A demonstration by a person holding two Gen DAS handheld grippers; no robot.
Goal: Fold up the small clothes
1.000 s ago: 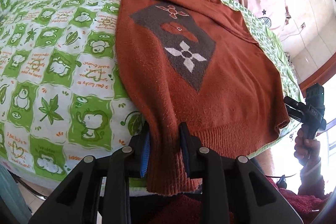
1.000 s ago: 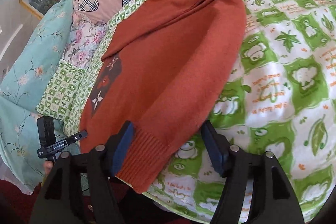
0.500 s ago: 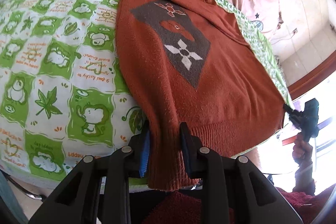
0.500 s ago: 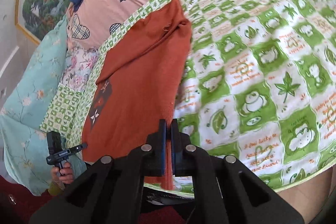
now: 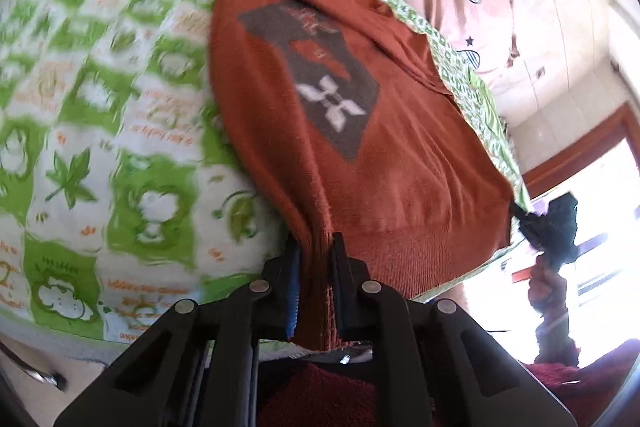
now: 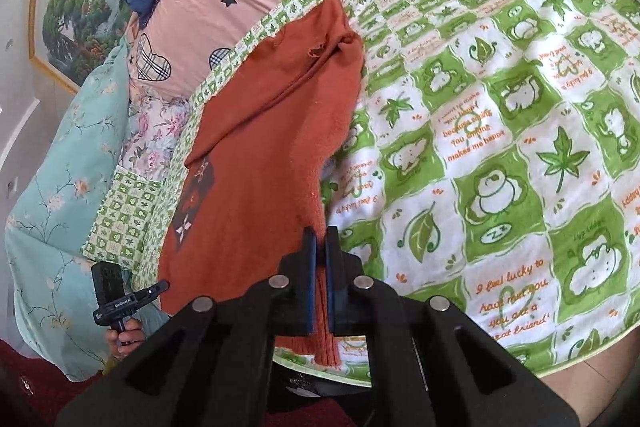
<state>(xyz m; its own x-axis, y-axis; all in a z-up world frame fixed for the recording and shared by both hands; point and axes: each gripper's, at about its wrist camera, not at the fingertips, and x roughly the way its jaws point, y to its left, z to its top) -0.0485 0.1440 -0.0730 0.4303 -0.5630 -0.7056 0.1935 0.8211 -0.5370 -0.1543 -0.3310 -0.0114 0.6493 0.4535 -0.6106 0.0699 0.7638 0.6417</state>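
Since right hand-held gripper (image 6: 319, 247) clamped, sweater (image 6: 256, 167) hem lifted.

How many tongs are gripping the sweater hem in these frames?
2. Left tongs pinch one hem corner of the sweater; right tongs pinch the opposite corner. Each also shows small in the other view.

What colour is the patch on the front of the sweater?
Dark grey-brown, with white and rust motifs, on the rust-orange sweater; the patch shows best in the left wrist view.

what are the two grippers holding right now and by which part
Both hold the rust-orange sweater by its ribbed bottom hem: left gripper at one corner, right gripper at the other.
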